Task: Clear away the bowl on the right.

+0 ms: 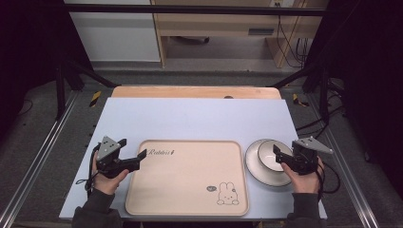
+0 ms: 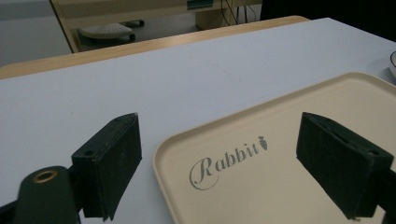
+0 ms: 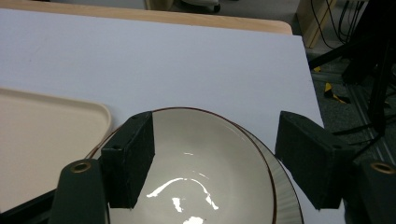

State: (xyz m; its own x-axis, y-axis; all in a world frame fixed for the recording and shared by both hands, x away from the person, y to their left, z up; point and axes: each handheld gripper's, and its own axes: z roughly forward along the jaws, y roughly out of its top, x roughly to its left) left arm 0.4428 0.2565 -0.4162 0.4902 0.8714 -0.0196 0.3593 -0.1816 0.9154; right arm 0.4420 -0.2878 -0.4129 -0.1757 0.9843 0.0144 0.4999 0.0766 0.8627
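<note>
The left gripper (image 1: 131, 151) was released, its fingers (image 2: 112, 161) astride the tray's (image 1: 190, 199) near-left corner. The right gripper (image 3: 217, 158), also released, hung over the bowl (image 3: 205, 163); its hand (image 1: 304, 178) hid the bowl's right edge on the surface (image 1: 190, 118).

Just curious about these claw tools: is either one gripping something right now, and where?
Nothing is held. The left gripper is open over the tray corner; the right gripper is open above the bowl.
</note>
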